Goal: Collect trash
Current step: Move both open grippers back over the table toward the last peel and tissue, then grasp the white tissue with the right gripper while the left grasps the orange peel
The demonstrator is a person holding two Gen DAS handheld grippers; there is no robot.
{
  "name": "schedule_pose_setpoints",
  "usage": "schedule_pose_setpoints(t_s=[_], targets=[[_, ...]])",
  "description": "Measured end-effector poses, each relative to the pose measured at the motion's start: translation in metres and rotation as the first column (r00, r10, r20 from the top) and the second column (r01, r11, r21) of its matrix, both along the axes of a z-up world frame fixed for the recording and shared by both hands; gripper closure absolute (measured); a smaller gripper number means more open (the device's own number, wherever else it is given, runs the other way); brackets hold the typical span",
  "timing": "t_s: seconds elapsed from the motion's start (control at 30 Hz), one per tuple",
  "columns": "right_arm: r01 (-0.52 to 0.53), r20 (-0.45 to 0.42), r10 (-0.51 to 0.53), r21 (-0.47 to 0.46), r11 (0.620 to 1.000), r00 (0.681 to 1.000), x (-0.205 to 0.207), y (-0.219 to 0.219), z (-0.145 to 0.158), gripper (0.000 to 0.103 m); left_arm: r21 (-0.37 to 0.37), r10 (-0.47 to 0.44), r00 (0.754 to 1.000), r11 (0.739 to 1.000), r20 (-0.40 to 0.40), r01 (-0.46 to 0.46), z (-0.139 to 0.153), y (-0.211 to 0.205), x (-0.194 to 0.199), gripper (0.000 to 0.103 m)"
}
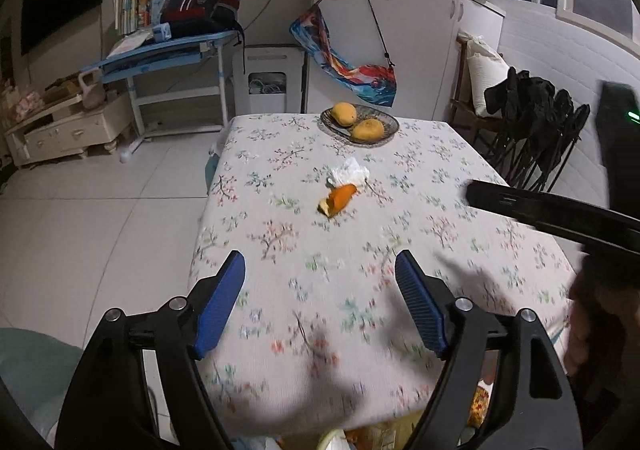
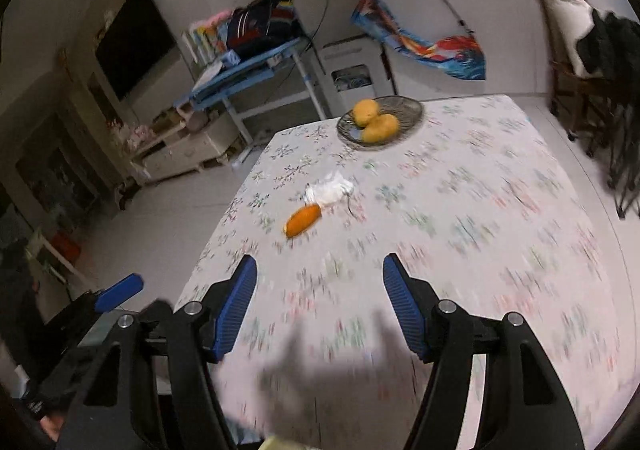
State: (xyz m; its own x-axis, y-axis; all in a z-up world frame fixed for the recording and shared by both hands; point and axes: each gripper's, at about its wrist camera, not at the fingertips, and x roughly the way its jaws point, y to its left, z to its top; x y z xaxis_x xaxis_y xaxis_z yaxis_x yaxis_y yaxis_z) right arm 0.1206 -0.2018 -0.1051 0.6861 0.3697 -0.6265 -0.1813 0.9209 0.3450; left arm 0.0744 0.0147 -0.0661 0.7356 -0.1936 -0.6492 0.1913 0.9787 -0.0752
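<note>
1. Hovering nearest the cameras, the left gripper and the right gripper both hang over the near part of the table, well short of the trash. Each pair of blue pads stands wide apart with only the flowered cloth showing between them; neither holds nor touches anything.

2. Both views are smeared, which suggests the hands are travelling fast. Arriving at that pace, a finger could strike the litter and knock it sideways off the left edge of the table, which lies near it.

3. In the left wrist view the right gripper's black body crosses the right side of the frame, close alongside. If both go for the same small target, I judge they could collide or crowd each other out.

4. Further on, about mid-table, lies the orange peel, with the crumpled white tissue touching its far end. Because they touch, closing on one may drag or scatter the other.

5. The tissue looks light and soft, so jaws that close above it would likely grab nothing; the curled peel may slip out of a shallow pinch.

6. Farthest, at the table's back edge, a dark dish holds two yellow fruits. Overshooting could nudge the dish, or mistake good fruit for rubbish.
</note>
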Motion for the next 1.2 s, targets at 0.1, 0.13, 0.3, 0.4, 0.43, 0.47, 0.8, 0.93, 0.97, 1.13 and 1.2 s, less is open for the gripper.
schedule_pose_setpoints(t_s=[0.1, 0.13, 0.3, 0.4, 0.43, 0.47, 0.8, 0.93, 0.97, 1.13, 1.2], targets=[[-0.025, -0.028, 0.024, -0.034, 0.999, 0.999, 0.038, 0.019, -0.008, 0.039, -0.03, 0.014, 1.0, 0.999, -0.018, -0.015, -0.001, 0.005, 0.014, 0.029], [-0.028, -0.034, 0.027, -0.044, 0.999, 0.999, 0.048, 0.025, -0.011, 0.039, -0.038, 0.019, 0.999, 0.999, -0.026, -0.02, -0.002, 0.007, 0.017, 0.029], [-0.028, -0.087, 0.022, -0.07, 0.997, 0.996, 0.1, 0.046, -0.028, 0.039, -0.019, 0.01, 0.999, 1.0, -0.049, -0.011, -0.008, 0.005, 0.031, 0.029], [-0.035, -0.115, 0.024, -0.097, 0.995, 0.993, 0.121, 0.056, -0.041, 0.039, -0.007, 0.006, 0.998, 1.0, -0.057, -0.007, -0.011, 0.003, 0.042, 0.029], [-0.043, -0.127, 0.029, -0.11, 0.993, 0.991, 0.128, 0.061, -0.045, 0.039, -0.013, 0.009, 0.998, 1.0, -0.064, -0.01, -0.012, 0.003, 0.046, 0.029], [-0.05, -0.133, 0.033, -0.122, 0.991, 0.991, 0.13, 0.063, -0.047, 0.039, -0.018, 0.01, 0.998, 1.0, -0.069, -0.012, -0.012, 0.003, 0.048, 0.029], [-0.09, -0.183, 0.053, -0.2, 0.976, 0.982, 0.149, 0.059, -0.07, 0.066, -0.016, -0.003, 0.992, 1.0, -0.127, 0.001, -0.026, -0.01, 0.096, 0.029], [-0.069, -0.176, 0.041, -0.158, 0.985, 0.984, 0.146, 0.034, -0.065, 0.068, -0.004, -0.037, 0.989, 0.999, -0.146, 0.037, -0.035, -0.022, 0.118, 0.029], [-0.055, -0.174, 0.03, -0.14, 0.989, 0.984, 0.144, 0.026, -0.064, 0.068, 0.005, -0.045, 0.988, 0.999, -0.147, 0.046, -0.037, -0.025, 0.121, 0.029], [-0.026, -0.205, 0.004, -0.103, 0.994, 0.979, 0.112, -0.021, -0.065, 0.068, 0.056, -0.091, 0.984, 0.993, -0.155, 0.101, -0.054, -0.046, 0.145, 0.029], [-0.029, -0.22, 0.008, -0.093, 0.995, 0.975, 0.095, -0.036, -0.067, 0.069, 0.084, -0.101, 0.982, 0.99, -0.159, 0.115, -0.06, -0.053, 0.153, 0.029]])
